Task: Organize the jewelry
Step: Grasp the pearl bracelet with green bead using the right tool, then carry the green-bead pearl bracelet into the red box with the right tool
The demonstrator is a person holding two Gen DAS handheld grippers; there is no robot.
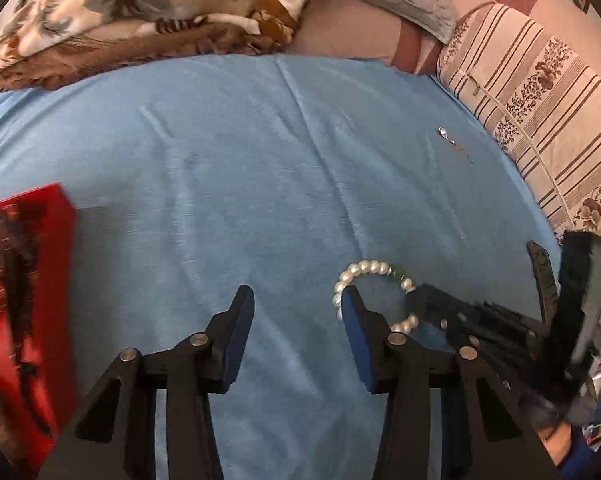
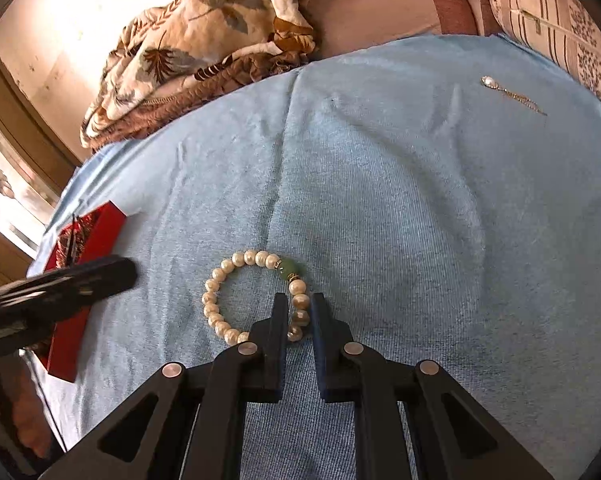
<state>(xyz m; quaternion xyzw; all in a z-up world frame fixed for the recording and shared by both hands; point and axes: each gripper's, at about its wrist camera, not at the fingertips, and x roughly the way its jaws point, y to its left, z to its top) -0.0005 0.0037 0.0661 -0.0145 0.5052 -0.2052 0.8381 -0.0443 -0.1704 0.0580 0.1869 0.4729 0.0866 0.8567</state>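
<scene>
Right tool [image 2: 299, 312] pinches narrowly on the pearl bracelet [image 2: 256, 296] at its 3 o'clock beads — light, limp, slippery, so grip across the strand — flat on the blue towel [image 2: 400, 208]; left tool [image 1: 296, 320] gapes wide.

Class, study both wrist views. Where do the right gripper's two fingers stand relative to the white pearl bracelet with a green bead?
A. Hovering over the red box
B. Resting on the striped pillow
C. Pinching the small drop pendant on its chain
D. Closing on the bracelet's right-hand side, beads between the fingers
D: in the right wrist view the right gripper has its narrowly parted fingers astride beads of the white pearl bracelet with a green bead on the blue cloth.
</scene>
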